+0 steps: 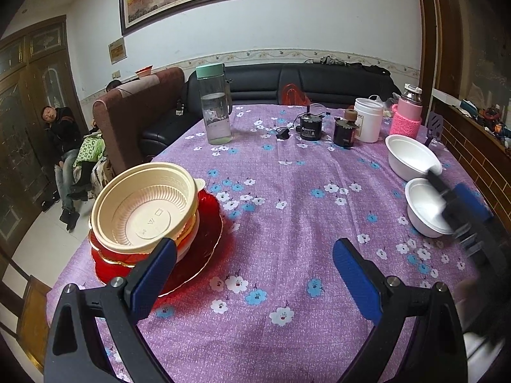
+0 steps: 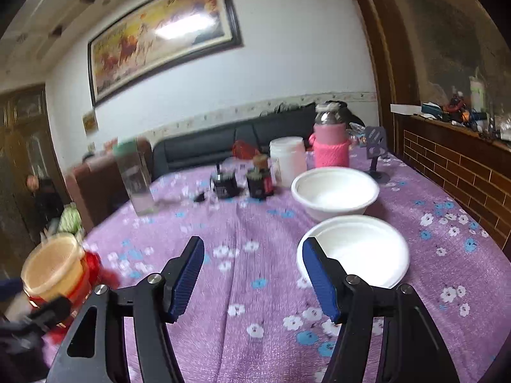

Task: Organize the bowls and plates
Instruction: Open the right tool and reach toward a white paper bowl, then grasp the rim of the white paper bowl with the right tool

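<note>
On the worktop (image 1: 287,172), spread with a purple flowered cloth, the dishes are sitting in two groups. At the left edge a cream plastic bowl (image 1: 143,207) is lying tilted on top of a small stack that is resting on a red glass plate (image 1: 204,242); what sits between bowl and plate is partly hidden, so the pieces of that stack cannot be told apart. The left tool (image 1: 252,265) is hanging just above the cloth with its blue pads spread wide and nothing between them — its left pad (image 1: 156,274) is overlapping the near rim of the stack in the picture, though whether it is touching cannot be told.

Toward the right side two white foam bowls are standing upright, one behind the other and just apart: the near white bowl (image 2: 361,249) and the far white bowl (image 2: 335,191). The right tool (image 2: 255,274) is hovering over bare cloth just left of the near bowl, jaws parted and empty — its right pad (image 2: 319,281) is showing in front of that bowl's rim.

Along the far edge a clear water bottle (image 1: 215,105) with a green cap, a white jar (image 1: 369,119), a flask in a pink knitted sleeve (image 1: 407,116) and two small dark containers are standing well apart from the bowls.
</note>
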Demonstrator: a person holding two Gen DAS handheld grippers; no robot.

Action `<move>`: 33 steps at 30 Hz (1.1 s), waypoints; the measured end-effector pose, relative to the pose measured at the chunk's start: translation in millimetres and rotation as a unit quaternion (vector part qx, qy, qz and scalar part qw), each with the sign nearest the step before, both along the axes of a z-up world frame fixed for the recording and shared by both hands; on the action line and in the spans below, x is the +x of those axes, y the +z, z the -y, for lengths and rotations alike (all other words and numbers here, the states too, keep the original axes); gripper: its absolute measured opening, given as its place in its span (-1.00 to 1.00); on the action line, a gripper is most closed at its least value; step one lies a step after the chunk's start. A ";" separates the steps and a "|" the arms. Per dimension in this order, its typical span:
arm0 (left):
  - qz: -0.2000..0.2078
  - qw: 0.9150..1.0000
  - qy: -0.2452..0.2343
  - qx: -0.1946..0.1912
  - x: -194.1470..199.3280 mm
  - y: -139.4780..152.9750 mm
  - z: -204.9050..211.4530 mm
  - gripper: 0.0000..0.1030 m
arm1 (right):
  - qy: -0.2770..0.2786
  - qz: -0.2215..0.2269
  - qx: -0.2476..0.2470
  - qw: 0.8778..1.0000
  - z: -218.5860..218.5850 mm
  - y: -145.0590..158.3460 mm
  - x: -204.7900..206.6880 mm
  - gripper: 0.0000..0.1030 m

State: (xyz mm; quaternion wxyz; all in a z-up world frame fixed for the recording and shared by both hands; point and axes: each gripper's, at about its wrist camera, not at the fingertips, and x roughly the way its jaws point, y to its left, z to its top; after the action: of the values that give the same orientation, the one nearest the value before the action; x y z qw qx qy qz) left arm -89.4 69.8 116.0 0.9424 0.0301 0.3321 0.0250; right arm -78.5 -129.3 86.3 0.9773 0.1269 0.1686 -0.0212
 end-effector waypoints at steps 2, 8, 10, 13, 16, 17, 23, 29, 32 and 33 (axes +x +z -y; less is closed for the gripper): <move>-0.001 1.000 -0.007 -0.004 -0.7 2.7 -1.1 0.90 | -0.023 0.006 0.019 1.000 22.7 10.5 -8.6 0.39; -0.018 0.999 -0.021 -0.027 2.0 0.0 0.1 0.90 | -0.122 -0.078 0.057 0.988 114.1 -3.1 -5.6 0.42; -0.024 0.999 -0.028 -0.028 2.3 -2.3 4.5 0.90 | -0.121 -0.120 0.077 0.982 132.7 -21.0 7.5 0.41; -0.028 0.999 -0.037 -0.026 1.4 -2.6 11.0 0.90 | -0.094 -0.177 0.084 0.976 140.1 -41.2 40.1 0.17; -0.022 0.999 -0.036 -0.020 1.3 0.6 12.6 0.90 | -0.085 -0.210 0.080 0.971 141.7 -50.4 69.3 -0.04; -0.023 0.999 -0.036 -0.022 3.2 1.2 12.7 0.90 | -0.086 -0.218 0.079 0.969 143.4 -52.2 78.3 -0.08; -0.057 0.996 -0.052 -0.054 25.8 -5.7 14.5 0.90 | -0.064 -0.251 0.105 0.960 141.4 -80.4 97.7 -0.56; -0.097 0.989 -0.063 -0.092 54.8 -22.5 24.0 0.90 | 0.026 -0.233 0.123 0.964 122.6 -85.0 97.5 -0.82; -0.109 0.987 -0.066 -0.098 67.4 -32.5 32.5 0.90 | 0.107 -0.229 0.141 0.957 102.1 -85.2 99.3 -0.84; -0.113 0.986 -0.067 -0.100 71.1 -35.4 34.1 0.90 | 0.137 -0.230 0.144 0.953 92.7 -85.9 99.4 -0.84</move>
State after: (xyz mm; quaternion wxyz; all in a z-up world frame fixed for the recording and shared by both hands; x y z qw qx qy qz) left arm -18.3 35.7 80.5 0.8968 -0.0390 0.4343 -0.0752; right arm 20.8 -221.9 0.4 0.8769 0.2337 0.4057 0.1089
